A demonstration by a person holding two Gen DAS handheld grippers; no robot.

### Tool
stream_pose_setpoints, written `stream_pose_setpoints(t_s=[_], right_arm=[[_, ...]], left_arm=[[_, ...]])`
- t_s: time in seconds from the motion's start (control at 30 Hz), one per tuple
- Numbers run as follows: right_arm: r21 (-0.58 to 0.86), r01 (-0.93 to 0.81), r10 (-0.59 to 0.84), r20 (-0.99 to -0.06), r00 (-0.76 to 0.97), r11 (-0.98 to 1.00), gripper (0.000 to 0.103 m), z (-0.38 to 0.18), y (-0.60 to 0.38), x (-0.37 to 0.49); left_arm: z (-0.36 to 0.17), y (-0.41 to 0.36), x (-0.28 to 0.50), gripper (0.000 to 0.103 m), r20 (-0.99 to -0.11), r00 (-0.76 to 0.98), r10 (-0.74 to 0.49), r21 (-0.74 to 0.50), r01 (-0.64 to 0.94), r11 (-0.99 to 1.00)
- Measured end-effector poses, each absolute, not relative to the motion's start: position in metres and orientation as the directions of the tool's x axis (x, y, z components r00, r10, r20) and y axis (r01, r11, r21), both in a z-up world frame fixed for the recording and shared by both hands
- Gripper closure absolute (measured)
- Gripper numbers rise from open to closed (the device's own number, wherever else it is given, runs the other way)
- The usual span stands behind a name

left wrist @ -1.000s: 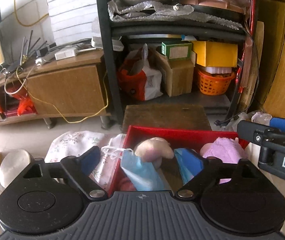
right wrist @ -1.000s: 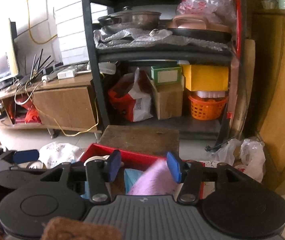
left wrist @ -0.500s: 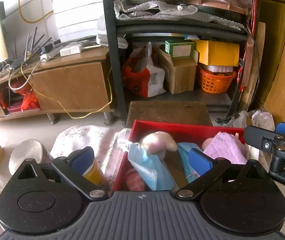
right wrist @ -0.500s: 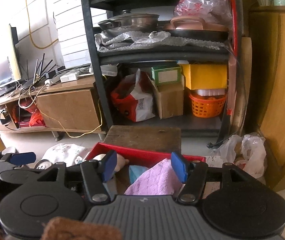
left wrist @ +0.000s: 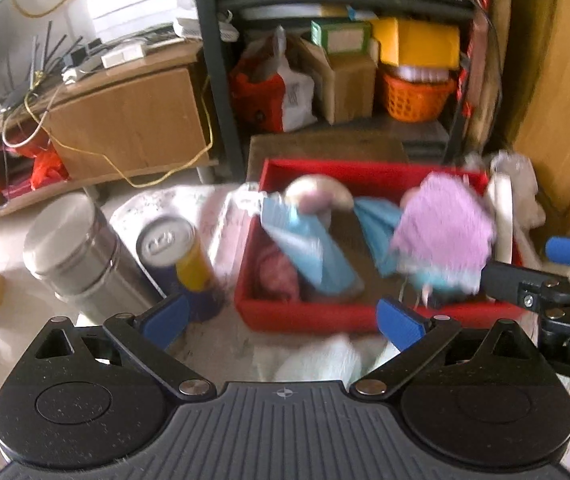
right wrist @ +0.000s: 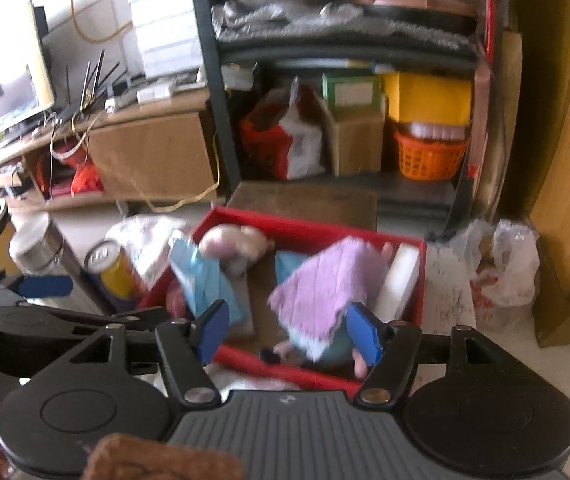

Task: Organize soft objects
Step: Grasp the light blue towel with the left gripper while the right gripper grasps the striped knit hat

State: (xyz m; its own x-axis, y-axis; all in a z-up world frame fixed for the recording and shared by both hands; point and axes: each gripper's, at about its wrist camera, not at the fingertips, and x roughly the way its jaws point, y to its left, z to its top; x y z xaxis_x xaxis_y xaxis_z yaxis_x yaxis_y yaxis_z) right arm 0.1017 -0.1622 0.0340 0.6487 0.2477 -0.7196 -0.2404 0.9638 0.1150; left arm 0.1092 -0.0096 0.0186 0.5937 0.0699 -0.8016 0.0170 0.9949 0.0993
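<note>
The left gripper (left wrist: 283,322) stands wide apart, holding nothing, above a white fluffy cloth (left wrist: 325,360). The right gripper (right wrist: 287,330) is opening; the fuzzy purple cloth (right wrist: 321,288) between its jaws, inside the red box (right wrist: 419,300), seems no longer pressed, though blur hides this.

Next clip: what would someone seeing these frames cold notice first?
The red box in the middle of the floor, stuffed with soft things, draws the eye, above all the purple cloth draped at its right side, just ahead of the right gripper, whose jaws are opening. Left of the box stand a yellow can and a steel canister, with the wide-open left gripper nearer the camera.
</note>
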Motion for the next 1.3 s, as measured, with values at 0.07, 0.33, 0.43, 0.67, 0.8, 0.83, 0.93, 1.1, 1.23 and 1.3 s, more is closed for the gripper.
stream_pose_setpoints(t_s=[0.07,0.33,0.43,0.67,0.8,0.83,0.93,1.1,1.23,1.3], right_arm=[[0.123,-0.251,0.259,-0.734,0.628,0.96,0.067,0.029,-0.163,0.095],[0.138,-0.302,0.284,-0.808,0.517,0.943,0.067,0.006,-0.159,0.084],[0.137,-0.303,0.278,-0.824,0.493,0.943,0.067,-0.003,-0.157,0.085],[0.127,-0.299,0.256,-0.858,0.445,0.946,0.067,-0.019,-0.153,0.092],[0.116,-0.281,0.238,-0.858,0.455,0.953,0.066,-0.018,-0.159,0.095],[0.116,-0.272,0.234,-0.858,0.457,0.955,0.066,-0.018,-0.161,0.096],[0.115,-0.266,0.228,-0.865,0.447,0.957,0.066,-0.021,-0.165,0.097],[0.122,-0.275,0.235,-0.873,0.428,0.954,0.066,-0.026,-0.169,0.098],[0.131,-0.288,0.247,-0.874,0.418,0.949,0.066,-0.028,-0.168,0.099],[0.123,-0.301,0.246,-0.876,0.415,0.946,0.066,-0.031,-0.164,0.1]], left_arm=[[0.013,-0.009,0.104,0.007,-0.816,0.575,0.064,0.104,0.036,0.994],[-0.01,0.0,0.094,0.007,-0.873,0.487,0.026,0.066,0.066,0.996],[-0.015,0.001,0.095,0.007,-0.879,0.476,0.037,0.074,0.059,0.996],[-0.038,-0.002,0.107,0.008,-0.912,0.411,-0.011,0.019,0.069,0.997],[-0.05,-0.008,0.112,0.012,-0.914,0.405,0.011,0.046,0.076,0.996],[-0.052,-0.008,0.113,0.019,-0.915,0.403,0.013,0.044,0.069,0.997],[-0.064,-0.002,0.119,0.036,-0.926,0.378,-0.012,0.002,0.036,0.999],[-0.083,0.01,0.127,0.079,-0.944,0.327,-0.054,-0.067,-0.03,0.997],[-0.079,0.008,0.123,0.099,-0.939,0.338,-0.057,-0.062,-0.004,0.998],[-0.071,0.008,0.116,0.1,-0.933,0.354,-0.067,-0.064,0.021,0.998]])
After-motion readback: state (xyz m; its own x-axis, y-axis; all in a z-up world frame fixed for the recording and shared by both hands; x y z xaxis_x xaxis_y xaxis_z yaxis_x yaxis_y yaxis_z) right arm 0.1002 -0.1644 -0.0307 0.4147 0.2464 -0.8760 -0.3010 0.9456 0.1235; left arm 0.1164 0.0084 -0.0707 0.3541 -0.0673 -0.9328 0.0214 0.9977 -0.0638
